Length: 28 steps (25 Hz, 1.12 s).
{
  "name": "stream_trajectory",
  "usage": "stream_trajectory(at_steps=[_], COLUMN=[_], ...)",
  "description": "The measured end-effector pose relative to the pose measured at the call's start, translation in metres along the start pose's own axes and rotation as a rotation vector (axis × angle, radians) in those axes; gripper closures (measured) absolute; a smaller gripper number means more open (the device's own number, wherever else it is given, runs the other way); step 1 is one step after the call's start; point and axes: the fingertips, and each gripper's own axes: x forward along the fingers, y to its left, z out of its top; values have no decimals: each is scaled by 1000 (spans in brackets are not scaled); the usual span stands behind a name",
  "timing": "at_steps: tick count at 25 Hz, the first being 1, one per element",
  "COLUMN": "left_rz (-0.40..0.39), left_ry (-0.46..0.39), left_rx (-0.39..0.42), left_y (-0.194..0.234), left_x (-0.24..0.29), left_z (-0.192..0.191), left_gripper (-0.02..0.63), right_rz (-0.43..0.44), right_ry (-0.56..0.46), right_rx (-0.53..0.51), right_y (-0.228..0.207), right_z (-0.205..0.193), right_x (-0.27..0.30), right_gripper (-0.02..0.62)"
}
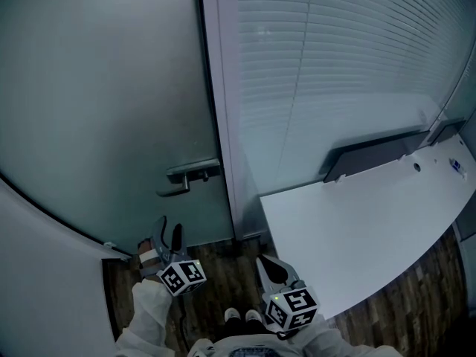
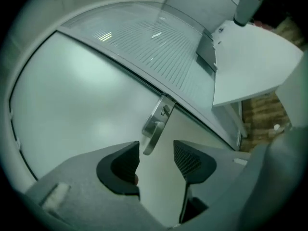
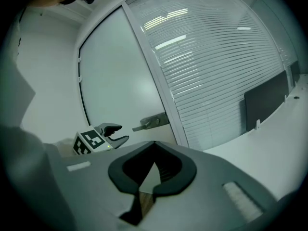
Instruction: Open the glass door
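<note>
The frosted glass door (image 1: 97,110) stands closed, with a metal lever handle (image 1: 190,177) at its right edge. My left gripper (image 1: 169,229) hovers below and a little left of the handle, apart from it. Its jaws are open with nothing between them. In the left gripper view the handle (image 2: 156,124) shows just beyond the gap of the left gripper (image 2: 156,153). My right gripper (image 1: 269,262) hangs lower and to the right, shut and empty. The right gripper view shows the right gripper (image 3: 154,144) with its tips together, and beyond it the left gripper (image 3: 115,133) near the handle (image 3: 150,122).
A glass partition with blinds (image 1: 335,65) stands right of the door frame (image 1: 223,125). A white desk (image 1: 357,229) with a dark panel (image 1: 372,155) behind it fills the right side. A white wall (image 1: 44,274) is at the left. Wooden floor (image 1: 230,262) and the person's shoes (image 1: 244,317) lie below.
</note>
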Motion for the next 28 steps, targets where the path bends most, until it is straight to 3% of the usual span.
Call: stream_trajectory(at_steps=[4,12,26,28], left_rz=[30,40,27,30], left_ry=[-14,-26,5,4], left_rx=[136,332,474,482], left_y=[8,5,4,2], left_x=[25,67,123,127], left_z=[5,12,5,5], left_gripper=[375,376,381,415], right_rz=[-29,-43,-80,-87], right_ry=[7,34,53,53], right_rx=[14,17,11,12], right_y=[-9,-10,-17,-19], right_z=[-5,-18,-22,-23], right_x=[-2,-3,-8,-8], right_gripper=[592,591,592,591])
